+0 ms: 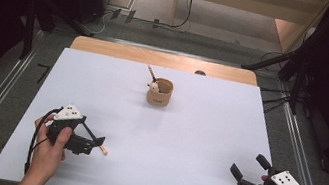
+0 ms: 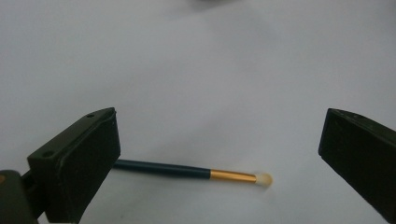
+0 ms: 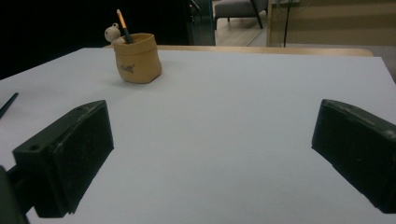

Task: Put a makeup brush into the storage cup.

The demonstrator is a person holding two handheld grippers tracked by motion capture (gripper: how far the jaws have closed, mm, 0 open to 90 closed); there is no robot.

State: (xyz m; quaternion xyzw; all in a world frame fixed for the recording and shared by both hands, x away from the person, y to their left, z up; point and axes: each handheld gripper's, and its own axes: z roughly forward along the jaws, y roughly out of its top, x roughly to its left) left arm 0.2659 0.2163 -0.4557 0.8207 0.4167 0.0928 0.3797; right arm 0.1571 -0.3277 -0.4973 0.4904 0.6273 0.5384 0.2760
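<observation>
A person is sitting at a table covered by a white sheet (image 1: 155, 136), holding a two-jaw gripper in each hand. The work appears to be at an early stage: one thin brush (image 2: 187, 171) is lying flat on the sheet near the table's front left, and nothing is gripping it yet. The left gripper (image 2: 219, 154) is hovering right over it with its jaws standing wide apart, the brush lying crosswise between and below them, one end passing under a jaw. Lifting it, and judging by the pot, carrying it there, is all remaining to be done. A tan cup-shaped holder (image 1: 160, 93) is standing upright toward the far middle of the table, well apart from the brush, and it is already holding another brush (image 3: 124, 27) leaning in it, beside a small pale rounded figure (image 3: 112, 32). The brush on the sheet is showing a slim dark blue-green handle, a shiny gold band and a small pale rounded tip. The right gripper (image 1: 250, 174) is resting near the front right corner, well away from everything, with its jaws also apart and holding nothing.
</observation>
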